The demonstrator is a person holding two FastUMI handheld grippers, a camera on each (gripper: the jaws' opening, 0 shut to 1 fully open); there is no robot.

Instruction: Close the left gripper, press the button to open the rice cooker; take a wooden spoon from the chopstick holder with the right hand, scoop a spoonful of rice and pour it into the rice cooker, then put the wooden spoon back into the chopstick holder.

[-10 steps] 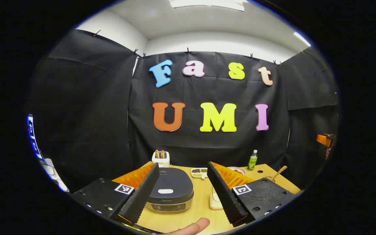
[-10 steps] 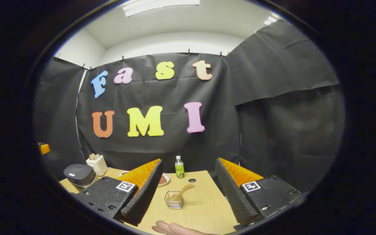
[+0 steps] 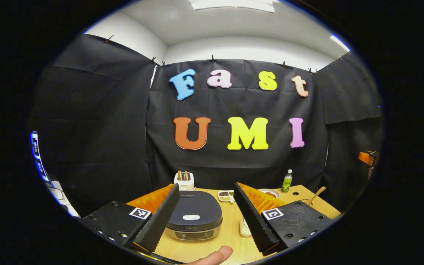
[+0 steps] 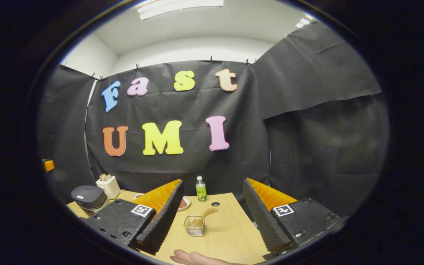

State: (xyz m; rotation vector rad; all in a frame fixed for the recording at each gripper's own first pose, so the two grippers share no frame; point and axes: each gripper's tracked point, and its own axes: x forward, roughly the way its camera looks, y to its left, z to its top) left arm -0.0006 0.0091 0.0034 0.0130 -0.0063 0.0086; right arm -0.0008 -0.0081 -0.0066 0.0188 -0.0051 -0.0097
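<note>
Rice cooker sits shut on the wooden surface, lid down, seen in the left gripper view right between the fingers of the left tool. That tool is spread wide and has hold of nothing, just hanging above the near edge. Behind the cooker, at the far side, stands a white holder with a couple of brown sticks poking out. To its right there's a small divided dish, then a plate, and a green bottle further right. A wooden spoon handle pokes up past the right finger. A fingertip shows at the bottom edge.

Over to the right gripper view: the right tool is also wide open, gripping nothing. Between its fingers sits a small clear holder with the wooden spoon leaning out of it to the right, on the surface near the middle. Green bottle stands at the far edge, with a small dark hole just beside it. Rice cooker is way off to the left, and the white holder is just behind it. A hand peeks in at the bottom.
</note>
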